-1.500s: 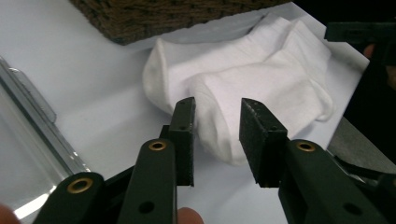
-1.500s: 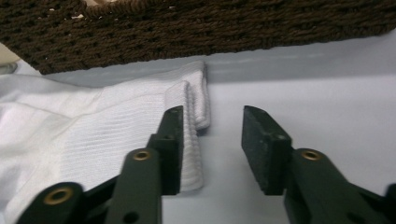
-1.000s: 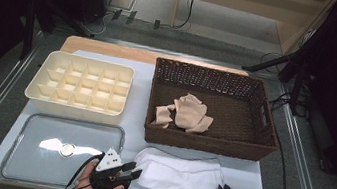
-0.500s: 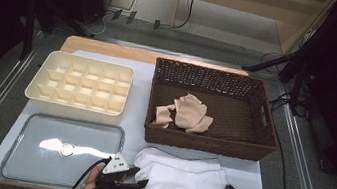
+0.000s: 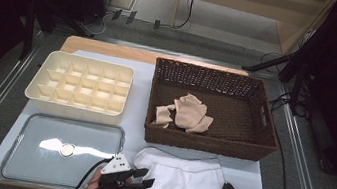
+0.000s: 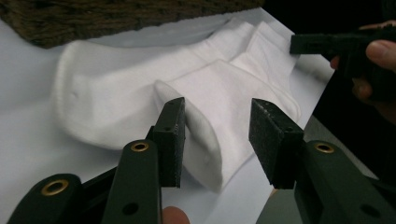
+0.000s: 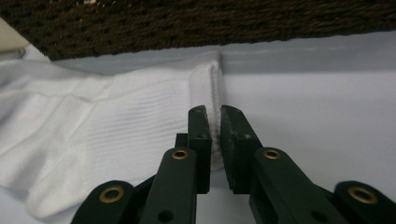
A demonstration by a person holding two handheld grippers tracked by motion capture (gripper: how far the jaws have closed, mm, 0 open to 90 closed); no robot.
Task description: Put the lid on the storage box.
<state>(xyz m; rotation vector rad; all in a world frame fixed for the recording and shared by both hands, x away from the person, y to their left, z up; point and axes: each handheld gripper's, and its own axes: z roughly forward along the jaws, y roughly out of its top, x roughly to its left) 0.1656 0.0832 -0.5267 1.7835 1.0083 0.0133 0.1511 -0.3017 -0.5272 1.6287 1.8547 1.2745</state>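
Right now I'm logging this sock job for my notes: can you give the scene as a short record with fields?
work piece: white socks, flat on the table's near edge
left tool: open, jaws astride a sock's toe end
right tool: shut on the socks' cuff edge
behind: brown wicker basket holding beige socks
also: cream divided tray, metal tray

Two white socks [image 5: 183, 179] stacked on the table; one wicker basket [image 5: 219, 82] holding one heap of beige cloth [image 5: 185, 112]; one cream divided organiser [image 5: 81, 88]; one metal tray [image 5: 26, 154]; two grippers.
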